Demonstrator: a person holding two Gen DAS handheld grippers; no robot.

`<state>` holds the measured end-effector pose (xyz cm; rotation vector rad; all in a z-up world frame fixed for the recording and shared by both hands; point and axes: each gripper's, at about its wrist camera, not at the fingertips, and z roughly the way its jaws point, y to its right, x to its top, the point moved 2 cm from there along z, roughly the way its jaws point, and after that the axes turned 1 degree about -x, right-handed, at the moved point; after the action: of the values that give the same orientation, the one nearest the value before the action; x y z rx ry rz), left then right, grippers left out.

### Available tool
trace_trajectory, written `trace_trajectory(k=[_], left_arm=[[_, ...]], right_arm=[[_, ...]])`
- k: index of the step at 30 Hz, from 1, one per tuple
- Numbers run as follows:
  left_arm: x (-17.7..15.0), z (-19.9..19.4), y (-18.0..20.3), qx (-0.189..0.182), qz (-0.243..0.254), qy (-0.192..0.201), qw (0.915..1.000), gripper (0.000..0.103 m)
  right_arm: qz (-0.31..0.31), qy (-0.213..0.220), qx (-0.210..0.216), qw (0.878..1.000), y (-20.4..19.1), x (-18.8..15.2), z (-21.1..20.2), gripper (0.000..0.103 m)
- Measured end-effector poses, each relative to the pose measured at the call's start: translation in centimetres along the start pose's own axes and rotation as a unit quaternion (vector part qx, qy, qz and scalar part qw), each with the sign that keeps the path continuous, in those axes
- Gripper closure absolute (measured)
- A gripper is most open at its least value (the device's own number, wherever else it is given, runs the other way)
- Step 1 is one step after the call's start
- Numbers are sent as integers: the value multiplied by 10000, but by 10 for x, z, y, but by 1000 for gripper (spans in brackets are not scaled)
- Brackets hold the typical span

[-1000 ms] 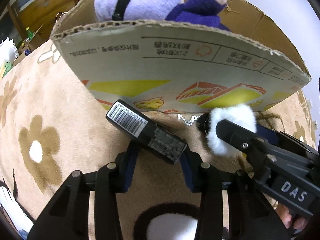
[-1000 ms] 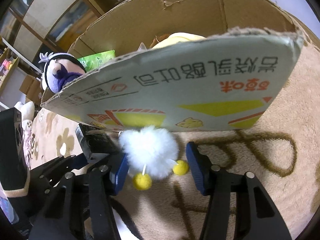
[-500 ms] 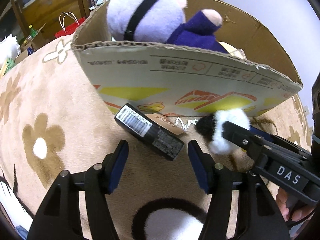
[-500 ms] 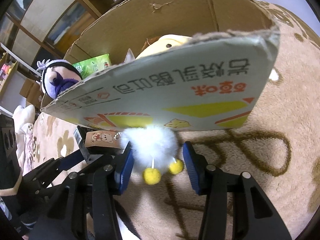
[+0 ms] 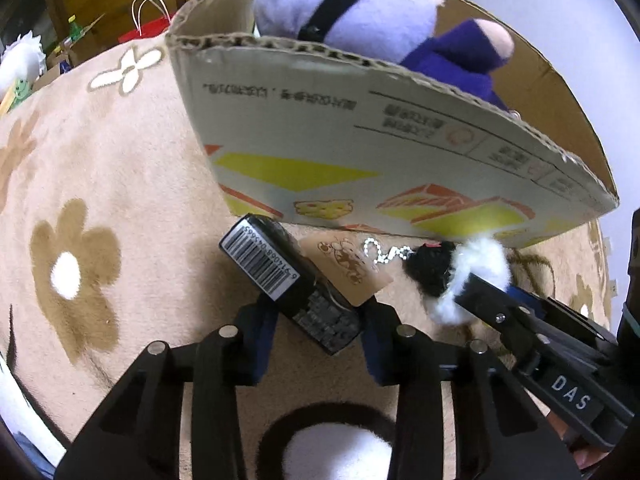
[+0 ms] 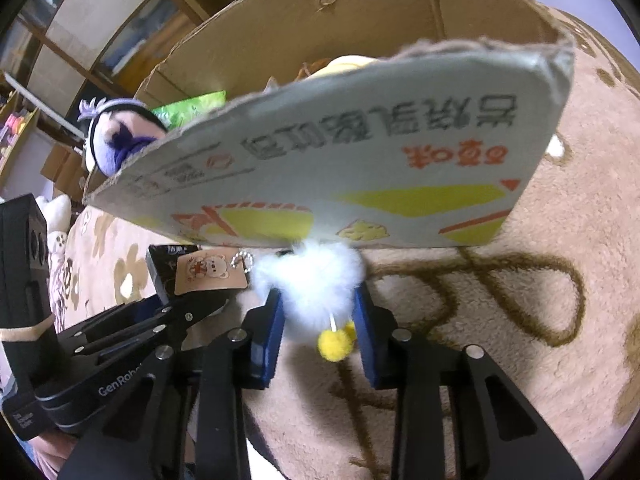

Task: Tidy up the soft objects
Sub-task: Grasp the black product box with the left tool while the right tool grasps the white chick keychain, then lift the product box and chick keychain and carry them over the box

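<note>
On a beige flowered carpet [image 5: 120,168], a printed cardboard box [image 5: 360,152] is holding a purple plush doll [image 5: 360,12]. Just in front of the box, the left gripper [image 5: 316,320] is closing its blue pads on a black barcoded packet [image 5: 280,276], which they are now pressing from both sides. Beside it, the right gripper [image 6: 318,320] is closing on a white fluffy toy [image 6: 316,284] with yellow pompoms [image 6: 334,344], squeezing its fur; a paper tag [image 6: 208,274] is hanging from the toy's bead chain.

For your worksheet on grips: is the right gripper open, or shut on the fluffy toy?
Shut on it: the right gripper has just been closing, and both blue pads press into the white fluffy toy.
</note>
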<state>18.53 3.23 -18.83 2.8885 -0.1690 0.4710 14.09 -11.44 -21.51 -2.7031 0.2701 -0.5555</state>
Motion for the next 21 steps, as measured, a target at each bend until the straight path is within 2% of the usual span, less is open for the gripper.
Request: trace_trajectory(k=[3,6,7,14,21], left_arm=[[-3,-4,0,-6,118,25,9999,74],[-8,-10,4,50,340,103,9994,77],[-11,-13,6,55,394,132,9991,78],[-23,-38,14,118,719,456,9963,79],[-30,-68,13,204,757,878,9931,79]], right_arm=[[-187,-13,-77,9998,-6,-4,0,78],[-284,179,-252,9991,-10,-6,-5,83],[-284,250,-274,9989,-11,-7,-8,93],[-249,676,-381,9967,-10,-9,-32,93],[-215,1006,-399,9939,-4,-17,-63,93]])
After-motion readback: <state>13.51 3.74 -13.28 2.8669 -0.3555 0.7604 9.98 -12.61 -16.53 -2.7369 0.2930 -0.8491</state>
